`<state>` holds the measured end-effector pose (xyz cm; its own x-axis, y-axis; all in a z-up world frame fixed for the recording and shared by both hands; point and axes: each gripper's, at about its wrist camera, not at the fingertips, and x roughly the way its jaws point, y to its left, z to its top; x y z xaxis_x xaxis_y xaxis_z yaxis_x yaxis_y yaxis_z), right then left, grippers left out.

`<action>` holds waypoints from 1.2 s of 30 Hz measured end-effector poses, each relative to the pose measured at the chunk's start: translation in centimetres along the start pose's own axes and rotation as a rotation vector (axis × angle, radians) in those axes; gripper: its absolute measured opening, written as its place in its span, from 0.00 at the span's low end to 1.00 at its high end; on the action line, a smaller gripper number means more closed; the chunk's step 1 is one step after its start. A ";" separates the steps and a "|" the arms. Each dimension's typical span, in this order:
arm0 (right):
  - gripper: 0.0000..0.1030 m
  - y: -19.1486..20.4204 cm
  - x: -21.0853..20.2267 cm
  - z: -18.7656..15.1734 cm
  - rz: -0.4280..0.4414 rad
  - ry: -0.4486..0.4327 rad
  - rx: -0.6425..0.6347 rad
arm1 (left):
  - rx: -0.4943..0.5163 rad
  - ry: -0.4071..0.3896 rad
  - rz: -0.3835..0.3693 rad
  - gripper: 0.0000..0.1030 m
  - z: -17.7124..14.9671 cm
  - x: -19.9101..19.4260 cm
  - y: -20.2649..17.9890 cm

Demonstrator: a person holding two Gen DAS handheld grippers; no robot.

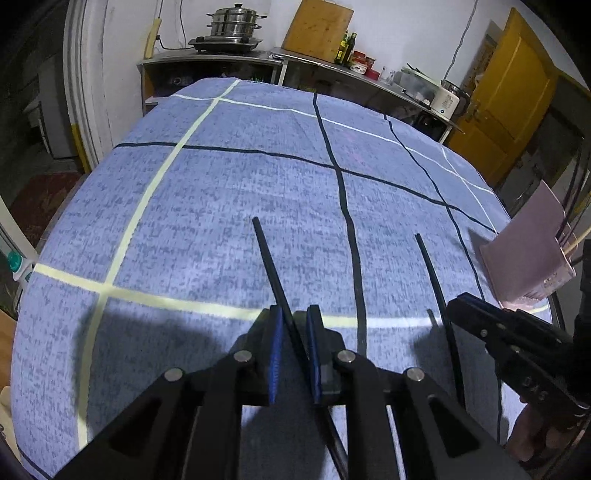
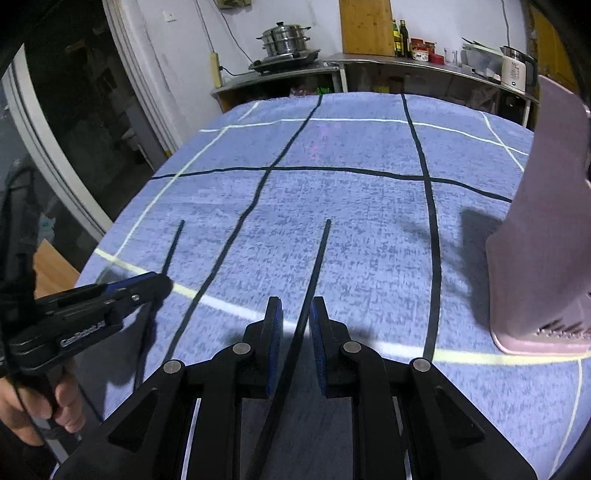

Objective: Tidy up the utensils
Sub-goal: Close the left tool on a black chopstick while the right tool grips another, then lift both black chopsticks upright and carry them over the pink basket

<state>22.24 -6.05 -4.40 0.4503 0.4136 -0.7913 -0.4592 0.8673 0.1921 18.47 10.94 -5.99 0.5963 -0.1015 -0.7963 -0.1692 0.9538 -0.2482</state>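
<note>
My left gripper [image 1: 294, 314] has a black chopstick [image 1: 271, 266] running between its blue pads, pointing forward over the blue tablecloth [image 1: 221, 221]; the jaws stand narrow around it. My right gripper [image 2: 296, 308] likewise has a second black chopstick [image 2: 317, 266] between its pads. Each gripper shows in the other's view: the right one [image 1: 458, 302] with its chopstick [image 1: 434, 273], the left one [image 2: 162, 282] with its chopstick [image 2: 173, 243]. A pink utensil holder [image 2: 543, 229] stands at the table's right edge, holding some sticks [image 1: 574, 242].
A steel counter behind the table carries a stacked steamer pot [image 1: 233, 23], bottles [image 1: 347, 48], jars and a white kettle [image 1: 448, 101]. A wooden board [image 1: 317, 27] leans on the wall. A yellow door [image 1: 506, 107] is at the right.
</note>
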 end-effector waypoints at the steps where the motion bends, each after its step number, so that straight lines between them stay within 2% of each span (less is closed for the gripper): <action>1: 0.16 -0.1 0.4 0.1 -0.009 0.007 0.005 | -0.001 0.000 0.000 0.14 0.1 0.1 0.0; 10: 0.16 0.5 1.8 0.7 -0.064 0.017 -0.002 | 0.046 -0.008 0.039 0.14 0.8 0.6 -0.8; 13: 0.08 0.6 2.0 0.8 -0.076 0.021 -0.016 | 0.048 -0.013 0.057 0.11 0.7 0.5 -1.0; 19: 0.06 0.1 1.7 1.1 -0.037 0.037 0.005 | 0.024 -0.005 0.034 0.07 0.9 0.4 -0.7; 28: 0.05 0.9 -2.2 1.7 0.002 -0.038 -0.001 | 0.022 -0.059 -0.017 0.05 1.5 -2.5 -1.0; 36: 0.05 1.1 -7.8 2.8 0.018 -0.155 0.000 | 0.067 -0.148 -0.073 0.05 2.9 -7.3 -2.8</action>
<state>20.36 -7.49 3.59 0.5546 0.4667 -0.6889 -0.4683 0.8594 0.2053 16.90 9.86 2.14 0.7147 -0.1331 -0.6867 -0.0717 0.9626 -0.2612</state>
